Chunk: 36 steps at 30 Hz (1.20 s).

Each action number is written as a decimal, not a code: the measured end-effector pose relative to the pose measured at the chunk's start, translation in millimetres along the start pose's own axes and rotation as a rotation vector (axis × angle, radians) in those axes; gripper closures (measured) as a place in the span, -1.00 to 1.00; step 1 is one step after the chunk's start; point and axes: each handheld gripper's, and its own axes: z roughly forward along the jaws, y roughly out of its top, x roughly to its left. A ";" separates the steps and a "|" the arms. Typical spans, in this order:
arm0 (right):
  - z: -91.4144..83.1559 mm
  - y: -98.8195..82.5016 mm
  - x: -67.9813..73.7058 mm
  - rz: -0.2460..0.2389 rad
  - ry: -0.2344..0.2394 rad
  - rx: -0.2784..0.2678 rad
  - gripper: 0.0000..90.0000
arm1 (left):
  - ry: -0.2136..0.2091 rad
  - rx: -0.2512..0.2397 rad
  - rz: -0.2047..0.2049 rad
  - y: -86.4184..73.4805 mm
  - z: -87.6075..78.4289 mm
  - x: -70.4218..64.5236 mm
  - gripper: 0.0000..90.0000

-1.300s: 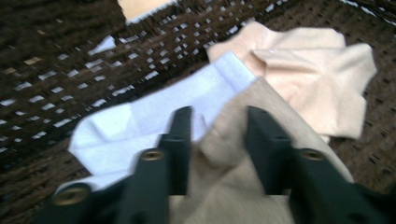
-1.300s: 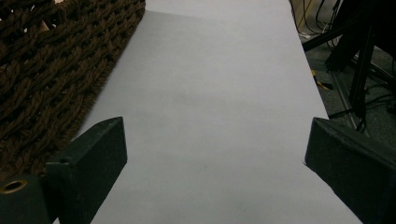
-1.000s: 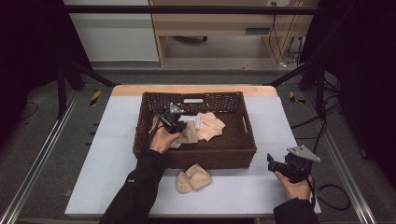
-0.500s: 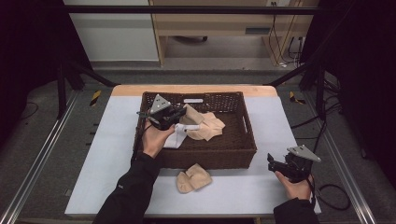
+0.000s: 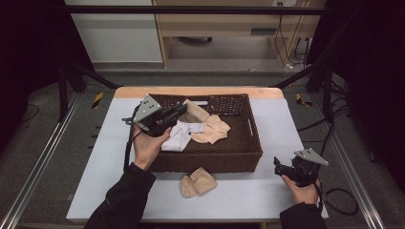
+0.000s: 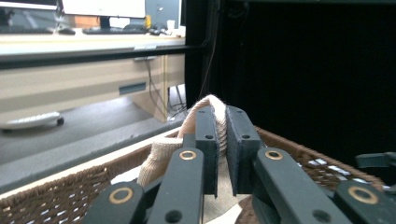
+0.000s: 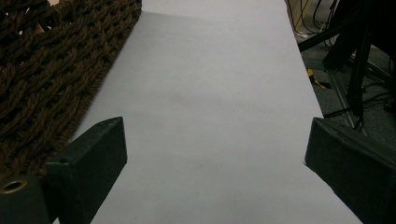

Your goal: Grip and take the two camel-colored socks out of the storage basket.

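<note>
The left gripper [image 5: 177, 110] has its jaws pinched nearly together on a fold of a beige sock [image 6: 205, 103]; in the left gripper view the cloth loops over the jaw tips and hangs down behind them, above the basket [image 5: 248, 143]. From the high view the held sock [image 5: 193, 110] trails from the jaws toward the back of the basket, while a white sock [image 5: 179, 136] drapes over the near left part of the basket just under the hand, and whether it is caught in the same grip I cannot tell. To do this lift well, I judge the hand should rise straight until the sock's tail hangs free of the wicker rim, keep the pinch firm, and watch that the white sock does not drag along; then carry it over the near wall to the table [image 5: 110, 157] beside the folded pair [image 5: 198, 182] lying in front of the basket. The right gripper [image 5: 282, 168] rests on the table at the near right corner, jaws spread wide with nothing between them, well apart from the basket, whose brown weave [image 7: 42, 70] shows at the left of its view. By count: two grippers, one basket, one beige bundle on the table, and in the basket the held beige sock, another beige piece [image 5: 212, 130] beside it and one white sock.
</note>
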 end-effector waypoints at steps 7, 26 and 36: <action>-0.7 0.0 0.1 0.005 -0.001 0.002 -0.87 | -0.040 -0.046 0.040 17.8 -31.2 -15.9 0.86; -1.9 -0.7 0.9 0.001 -0.001 0.004 -0.87 | -0.111 -0.054 0.086 10.4 -93.3 -48.2 0.86; -2.3 -1.0 1.1 0.002 -0.002 0.004 -0.87 | -0.127 0.017 0.079 -21.3 -108.5 -52.5 0.85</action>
